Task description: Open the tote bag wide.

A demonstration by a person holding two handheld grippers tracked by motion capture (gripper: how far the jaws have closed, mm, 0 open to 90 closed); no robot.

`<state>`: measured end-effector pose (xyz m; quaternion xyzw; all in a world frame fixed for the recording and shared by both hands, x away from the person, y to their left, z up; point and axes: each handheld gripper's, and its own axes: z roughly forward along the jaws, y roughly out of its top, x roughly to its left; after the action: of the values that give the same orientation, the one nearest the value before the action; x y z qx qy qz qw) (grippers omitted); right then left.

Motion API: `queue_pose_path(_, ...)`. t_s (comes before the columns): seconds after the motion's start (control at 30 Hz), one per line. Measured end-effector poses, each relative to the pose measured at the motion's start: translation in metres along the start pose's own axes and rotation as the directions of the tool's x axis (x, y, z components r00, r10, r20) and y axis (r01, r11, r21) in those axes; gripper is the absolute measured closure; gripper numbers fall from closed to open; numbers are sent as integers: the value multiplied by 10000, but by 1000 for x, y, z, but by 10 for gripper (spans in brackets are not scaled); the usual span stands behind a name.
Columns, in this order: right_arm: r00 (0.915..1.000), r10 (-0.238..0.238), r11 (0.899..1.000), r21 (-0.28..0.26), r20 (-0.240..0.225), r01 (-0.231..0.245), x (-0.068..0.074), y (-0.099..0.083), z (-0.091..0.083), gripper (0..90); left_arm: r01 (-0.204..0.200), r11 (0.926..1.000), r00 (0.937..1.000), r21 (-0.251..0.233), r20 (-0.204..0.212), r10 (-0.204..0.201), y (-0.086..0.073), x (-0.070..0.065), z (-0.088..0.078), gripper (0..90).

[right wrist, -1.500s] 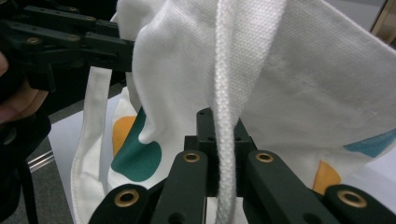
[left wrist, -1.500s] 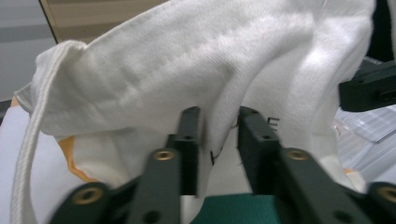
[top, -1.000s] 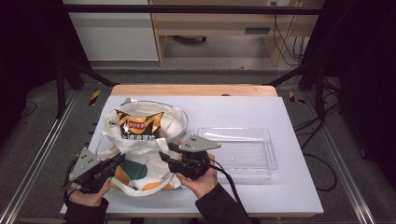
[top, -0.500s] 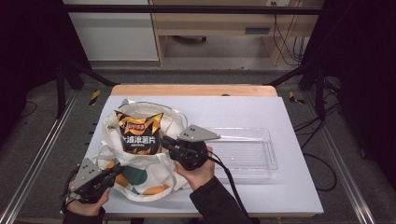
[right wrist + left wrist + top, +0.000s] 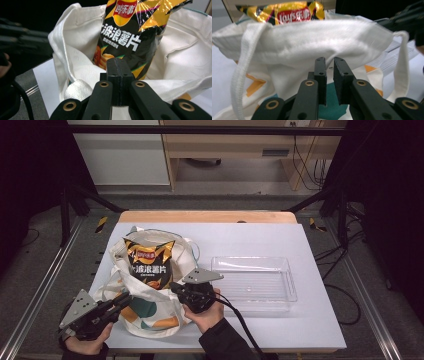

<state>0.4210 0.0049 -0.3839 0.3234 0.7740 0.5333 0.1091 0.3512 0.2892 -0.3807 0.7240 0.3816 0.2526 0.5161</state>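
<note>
Two hand-held grippers work at a white tote bag that holds a bag of crisps.

The tote bag lies on the white table, just left of the clear plastic tray, and the bag of crisps stands upright inside its open mouth. The left gripper sits at the bag's front left corner; its jaws have just been opening and now stand a narrow gap apart against the cloth, whether pinching it cannot be told. The right gripper is at the bag's right rim, its jaws have just been closing and are pressed together, with the bag's cloth edge at them; whether cloth is caught is unclear.
</note>
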Motion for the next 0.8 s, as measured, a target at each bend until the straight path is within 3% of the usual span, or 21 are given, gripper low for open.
queue_pose_path(0.2,9998,4,9996,283,-195,2,2,-9,5,900,28,9992,9988,-405,-488,-47,18,7,-6,875)
queue_pose_path(0.3,9996,-84,9991,419,-276,96,5,-16,7,900,-161,9993,9981,-324,-608,141,29,8,3,894)
queue_pose_path(0.43,9993,-130,9973,718,-356,155,8,-30,11,900,-450,9988,9967,216,-671,464,35,7,23,900)
queue_pose_path(0.6,9990,-124,9950,987,-418,165,8,-44,14,900,-508,9915,9968,1199,-554,578,19,6,38,900)
queue_pose_path(0.8,9981,146,9935,1134,-592,-78,6,-59,15,900,-353,9798,9969,1968,-627,485,-5,11,36,900)
